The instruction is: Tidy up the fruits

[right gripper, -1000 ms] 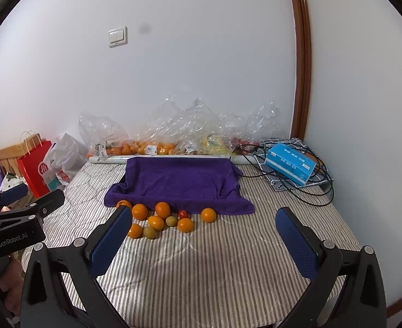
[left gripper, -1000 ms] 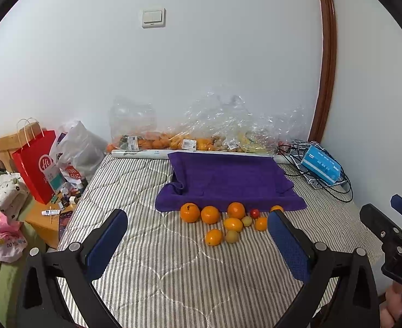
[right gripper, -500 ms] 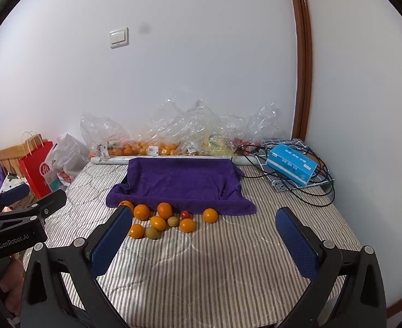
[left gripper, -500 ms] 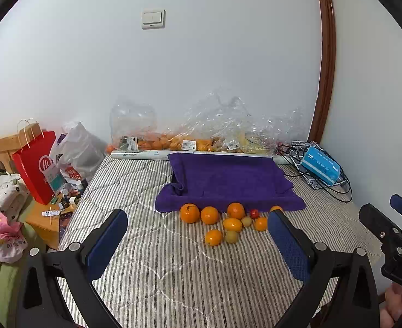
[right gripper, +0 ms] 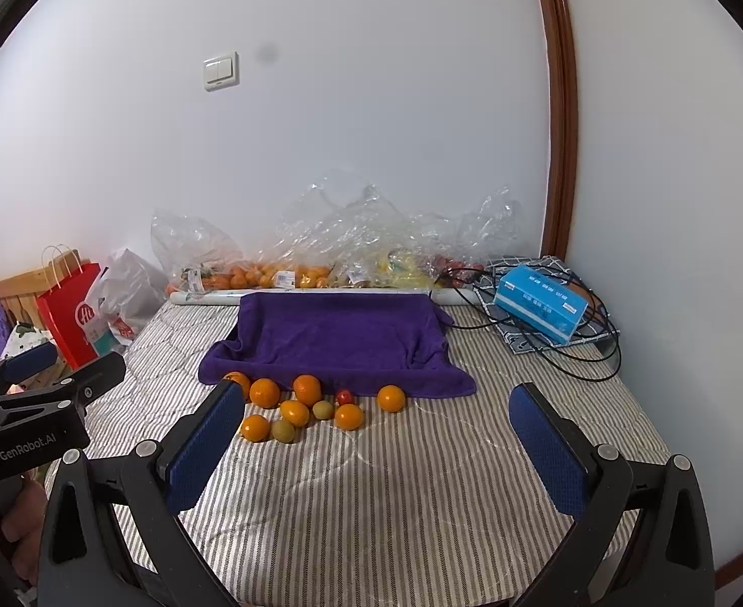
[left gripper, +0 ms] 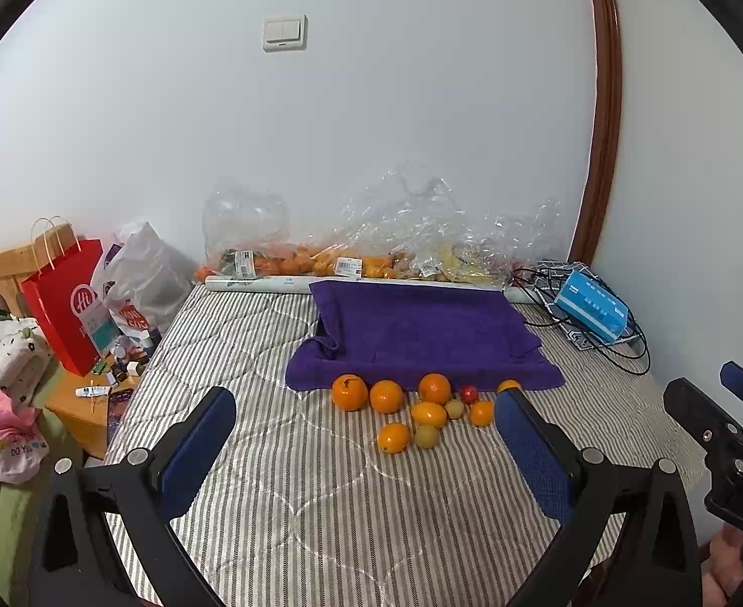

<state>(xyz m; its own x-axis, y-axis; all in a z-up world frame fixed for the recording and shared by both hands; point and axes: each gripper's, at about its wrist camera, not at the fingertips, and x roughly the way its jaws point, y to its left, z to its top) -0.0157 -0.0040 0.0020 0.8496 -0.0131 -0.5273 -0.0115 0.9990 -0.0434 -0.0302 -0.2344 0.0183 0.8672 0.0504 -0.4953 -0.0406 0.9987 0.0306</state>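
Both hand-held grippers, left [left gripper: 363, 447] and right [right gripper: 376, 447], hang wide open and empty, barely nearer than a second ago. The fruits [left gripper: 411, 409] lie untouched ahead on the bed [left gripper: 320, 506], against the purple towel [left gripper: 422, 339]; sorting has not begun.

Your left tool [left gripper: 363, 447] spread wide and empty above the striped bed [left gripper: 320, 506], loose fruits [left gripper: 411, 407] clustered ahead just beside the purple towel [left gripper: 422, 334], your right tool [left gripper: 725, 435] at the right edge, red bag [left gripper: 62, 303] left.
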